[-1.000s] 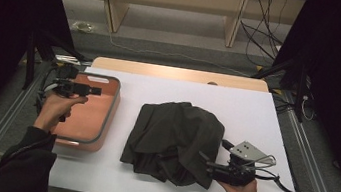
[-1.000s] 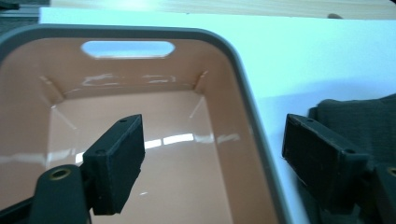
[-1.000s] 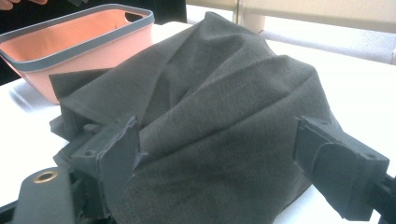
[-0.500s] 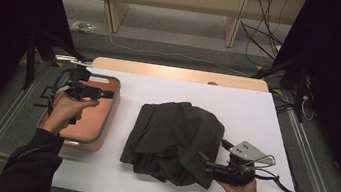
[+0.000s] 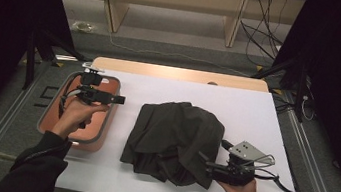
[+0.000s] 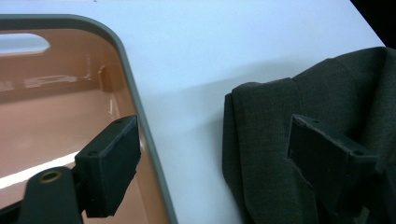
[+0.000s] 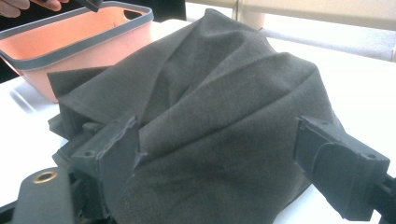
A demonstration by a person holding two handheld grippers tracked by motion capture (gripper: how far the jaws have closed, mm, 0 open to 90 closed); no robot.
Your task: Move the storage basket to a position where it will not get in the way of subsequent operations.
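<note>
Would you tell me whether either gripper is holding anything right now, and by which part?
Nothing is held. The left gripper is open above the orange bin; the right gripper, jaws open, only straddles the dark cloth at its near edge.

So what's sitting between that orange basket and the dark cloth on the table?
Nothing: in the high view a bare strip of white table separates the orange basket from the dark cloth. The left gripper view shows the same gap.

Since the earlier pictures, the left gripper slides across the orange bin toward the dark garment, its tip now past the bin's right rim; its open jaws look perhaps slightly wider, with nothing gripped.
</note>
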